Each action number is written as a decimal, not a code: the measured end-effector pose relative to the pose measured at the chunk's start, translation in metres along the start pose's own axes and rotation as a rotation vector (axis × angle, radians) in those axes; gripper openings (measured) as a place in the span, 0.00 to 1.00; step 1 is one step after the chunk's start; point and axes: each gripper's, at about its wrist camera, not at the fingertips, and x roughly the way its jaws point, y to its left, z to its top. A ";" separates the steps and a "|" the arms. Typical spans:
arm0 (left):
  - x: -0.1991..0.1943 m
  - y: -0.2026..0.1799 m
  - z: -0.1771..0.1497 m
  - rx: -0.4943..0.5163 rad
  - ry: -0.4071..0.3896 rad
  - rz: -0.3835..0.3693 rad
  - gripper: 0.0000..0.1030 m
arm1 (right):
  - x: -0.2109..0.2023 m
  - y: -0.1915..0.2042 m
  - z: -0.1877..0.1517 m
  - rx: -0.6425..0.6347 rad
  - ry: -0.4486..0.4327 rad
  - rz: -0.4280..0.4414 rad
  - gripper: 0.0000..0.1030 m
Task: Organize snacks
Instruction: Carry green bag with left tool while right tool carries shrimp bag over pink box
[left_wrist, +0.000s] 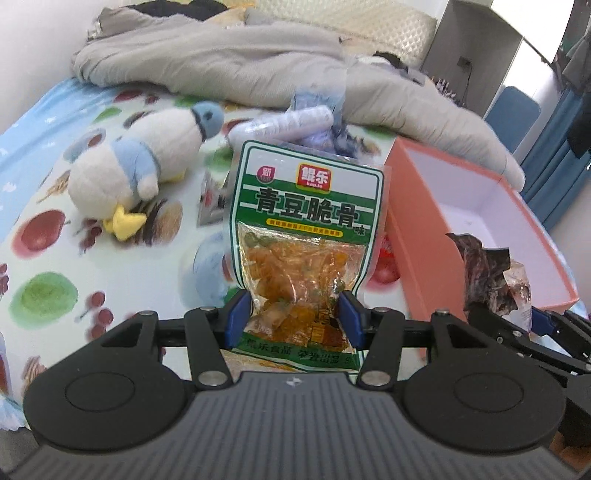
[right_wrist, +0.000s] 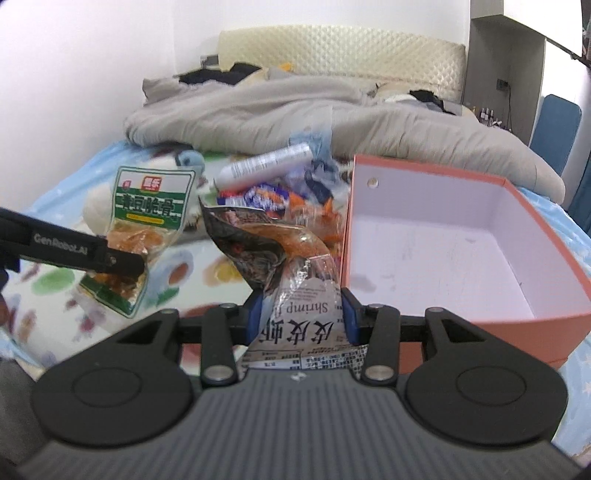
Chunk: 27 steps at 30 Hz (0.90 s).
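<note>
Mounted just behind each gripper, looking forward and slightly down along the fingers across a bed (left_wrist: 44, 177), close up. Shared by both views: orange box (left_wrist: 410, 206) (right_wrist: 373, 236), grey blanket (left_wrist: 221, 55) (right_wrist: 258, 110).

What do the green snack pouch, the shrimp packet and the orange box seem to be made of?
Green snack pouch: glossy plastic film, clear window showing contents. Shrimp packet: crinkled plastic film, seemingly foil-lined, shiny creases. Orange box: probably matte cardboard, stiff straight walls, white lining.
</note>
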 end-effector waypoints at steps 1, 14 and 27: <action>-0.004 -0.002 0.004 -0.006 -0.007 -0.005 0.56 | -0.004 -0.001 0.005 0.000 -0.010 -0.002 0.44; -0.053 -0.075 0.083 0.037 -0.144 -0.104 0.56 | -0.042 -0.048 0.084 0.004 -0.163 -0.061 0.44; -0.054 -0.179 0.144 0.123 -0.195 -0.200 0.56 | -0.045 -0.135 0.121 0.071 -0.216 -0.158 0.44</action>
